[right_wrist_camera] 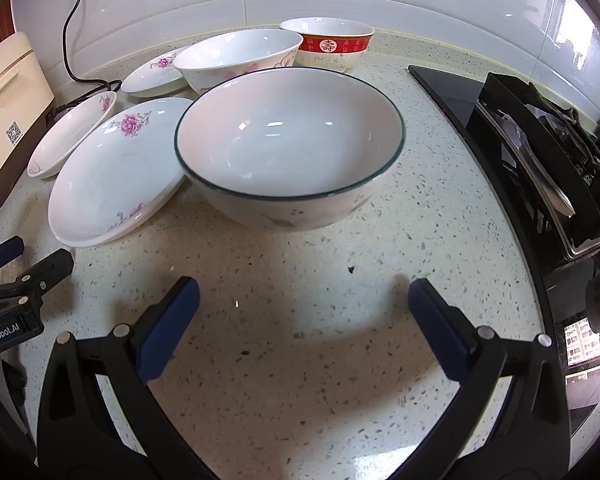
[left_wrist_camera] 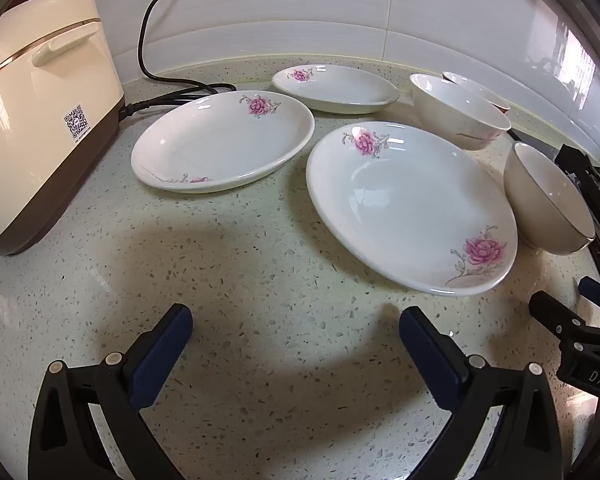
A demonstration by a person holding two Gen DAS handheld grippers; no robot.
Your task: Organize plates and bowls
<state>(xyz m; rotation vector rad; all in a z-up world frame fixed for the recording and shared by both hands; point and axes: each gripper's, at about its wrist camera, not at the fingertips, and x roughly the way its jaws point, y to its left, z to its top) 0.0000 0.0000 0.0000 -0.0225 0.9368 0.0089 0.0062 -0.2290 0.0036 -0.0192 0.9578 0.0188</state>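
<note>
Three white plates with pink flowers lie on the speckled counter: a near one, a left one and a small far one. To their right stand three bowls: a green-rimmed bowl, a pink-flowered bowl and a red-banded bowl. My left gripper hovers open over bare counter, short of the plates. My right gripper is open too, just short of the green-rimmed bowl. Neither holds anything.
A cream rice cooker stands at the left, its black cord running up the tiled wall. A black gas stove borders the counter on the right. Bare counter lies under both grippers.
</note>
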